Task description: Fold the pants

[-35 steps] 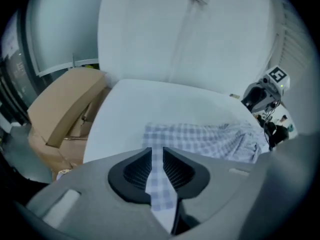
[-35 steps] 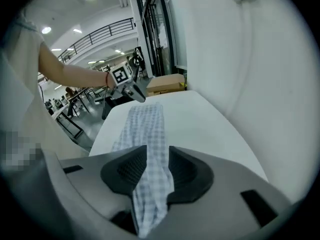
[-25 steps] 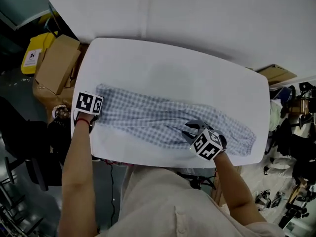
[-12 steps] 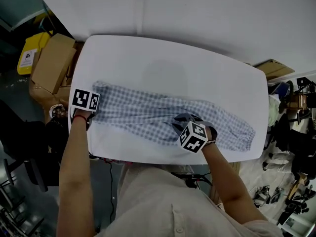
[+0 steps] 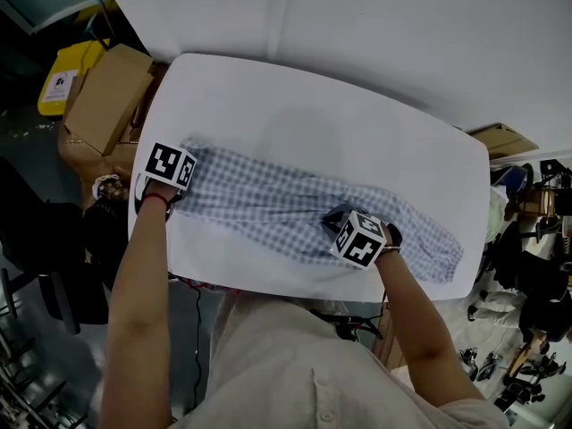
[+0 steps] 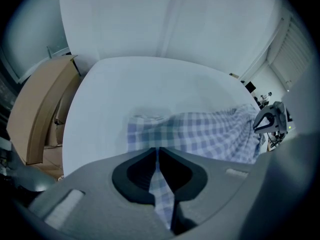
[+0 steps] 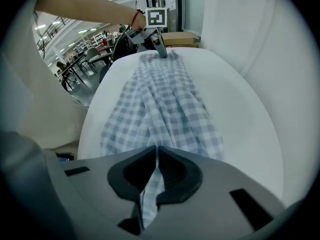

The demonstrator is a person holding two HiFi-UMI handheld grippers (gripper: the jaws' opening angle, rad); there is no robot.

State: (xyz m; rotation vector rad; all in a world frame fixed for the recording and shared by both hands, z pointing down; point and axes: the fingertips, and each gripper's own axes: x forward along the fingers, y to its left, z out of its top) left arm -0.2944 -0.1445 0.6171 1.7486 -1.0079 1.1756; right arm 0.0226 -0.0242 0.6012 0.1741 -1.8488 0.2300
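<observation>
From where I stand, the checked pants (image 5: 268, 206) lie stretched in one long strip across the white table (image 5: 295, 105), seemingly with one leg laid over the other, though I can't be sure of that. No crosswise fold shows yet, so most of the job looks undone. The left gripper (image 6: 156, 159) is clamped on the very end of the cloth, and the rest runs away from it toward its partner. The right gripper (image 7: 156, 159) has just been closing its jaws and now pinches checked fabric at the near edge. A shorter stretch of pants lies beyond it. Both corners look ready to be lifted and carried over.
</observation>
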